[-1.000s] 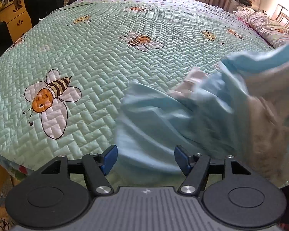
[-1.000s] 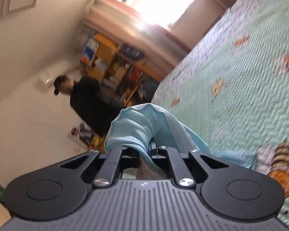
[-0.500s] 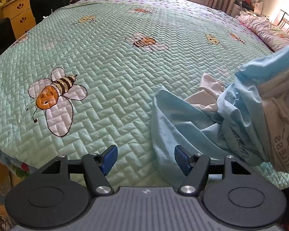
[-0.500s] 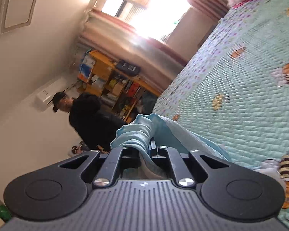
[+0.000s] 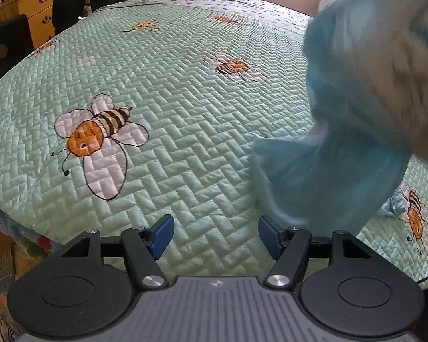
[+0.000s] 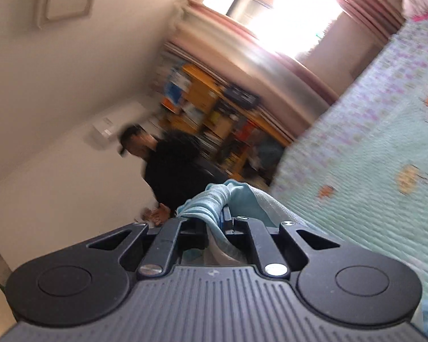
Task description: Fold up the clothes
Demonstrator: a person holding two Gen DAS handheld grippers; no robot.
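The light blue garment [image 5: 342, 171] hangs blurry at 3 o'clock in the left view, blocking that side of the bee-print quilt [image 5: 171, 108]. Right gripper [image 6: 224, 218] is clamped on a bunch of it. Left gripper [image 5: 216, 235] is spread wide, nothing in it. At 10 o'clock, a yellow dresser [image 5: 34, 14]; a person in black [image 6: 177, 171] stands by cluttered shelves [image 6: 214, 111].

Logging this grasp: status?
Left gripper open, empty. Right gripper shut on blue garment, lifted over the quilt. Nothing in the way.
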